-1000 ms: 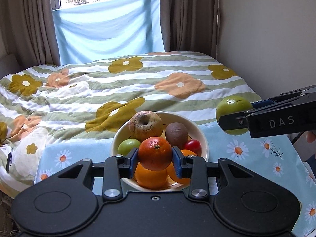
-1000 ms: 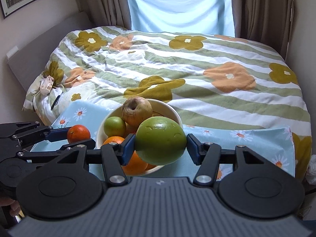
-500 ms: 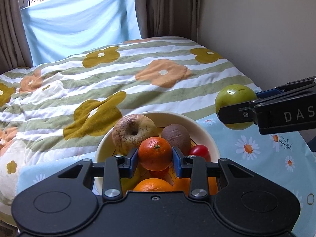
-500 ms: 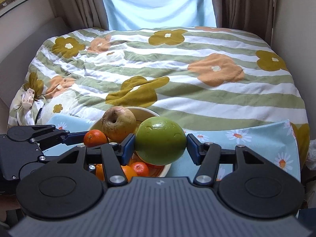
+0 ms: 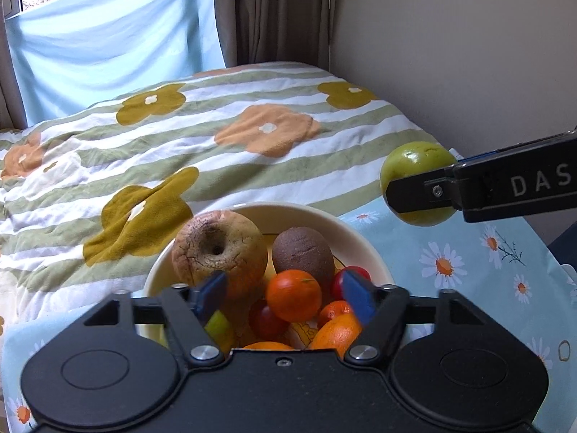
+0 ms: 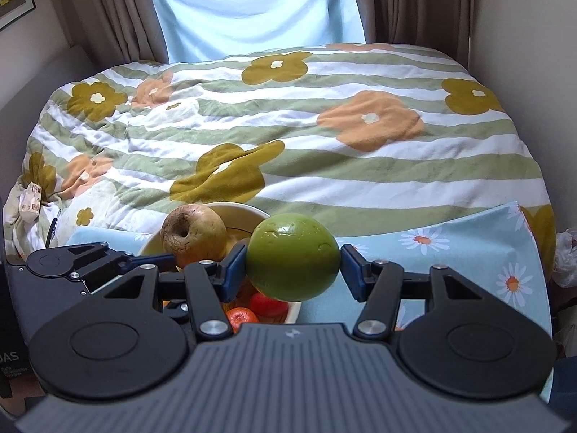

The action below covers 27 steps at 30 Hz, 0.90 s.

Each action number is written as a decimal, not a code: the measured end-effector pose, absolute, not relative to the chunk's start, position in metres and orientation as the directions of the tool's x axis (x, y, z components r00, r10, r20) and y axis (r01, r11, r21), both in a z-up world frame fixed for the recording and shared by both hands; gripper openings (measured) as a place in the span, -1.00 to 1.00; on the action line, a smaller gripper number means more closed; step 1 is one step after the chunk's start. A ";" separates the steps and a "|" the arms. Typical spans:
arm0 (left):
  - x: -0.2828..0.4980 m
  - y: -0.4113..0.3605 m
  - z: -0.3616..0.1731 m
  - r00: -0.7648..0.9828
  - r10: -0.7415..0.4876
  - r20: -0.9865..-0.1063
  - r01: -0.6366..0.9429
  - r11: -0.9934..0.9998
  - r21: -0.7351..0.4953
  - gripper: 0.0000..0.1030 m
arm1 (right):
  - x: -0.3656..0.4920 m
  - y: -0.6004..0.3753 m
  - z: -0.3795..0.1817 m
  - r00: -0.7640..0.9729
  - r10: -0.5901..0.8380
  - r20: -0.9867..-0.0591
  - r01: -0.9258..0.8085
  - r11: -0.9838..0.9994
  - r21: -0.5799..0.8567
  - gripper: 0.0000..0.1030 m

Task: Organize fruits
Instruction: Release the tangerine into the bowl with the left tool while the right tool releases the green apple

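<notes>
A cream bowl (image 5: 364, 238) on a daisy-print cloth holds a wrinkled brown apple (image 5: 220, 249), a dark brown fruit (image 5: 301, 252), oranges, red fruits and a green one. My left gripper (image 5: 285, 297) hovers over the bowl with its jaws opening; a small orange (image 5: 294, 294) lies between the blue pads, touching neither, resting on the pile. My right gripper (image 6: 294, 265) is shut on a large green apple (image 6: 292, 258), held in the air just right of the bowl (image 6: 252, 213). That green apple (image 5: 418, 180) and the right gripper show at the right of the left wrist view.
The light-blue daisy cloth (image 5: 468, 263) covers the near surface. Behind it spreads a bed with a striped, flower-print duvet (image 5: 223, 144). Brown curtains and a blue-draped window stand at the back, and a plain wall (image 5: 450, 54) on the right.
The left gripper sank over the bowl and its pads spread off the small orange, which now rests on the pile. The right gripper still grips the green apple, a little lower and nearer the bowl.
</notes>
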<state>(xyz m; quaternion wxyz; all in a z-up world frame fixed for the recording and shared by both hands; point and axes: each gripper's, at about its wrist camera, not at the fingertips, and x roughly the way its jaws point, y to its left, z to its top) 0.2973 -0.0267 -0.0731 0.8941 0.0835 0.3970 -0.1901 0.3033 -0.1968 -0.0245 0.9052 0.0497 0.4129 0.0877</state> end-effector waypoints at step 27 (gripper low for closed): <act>0.242 0.076 -0.046 0.701 -0.120 -0.703 0.188 0.982 0.020 0.71 | 0.313 -0.097 -0.044 0.563 0.324 -0.760 -0.303 0.937 0.175 0.38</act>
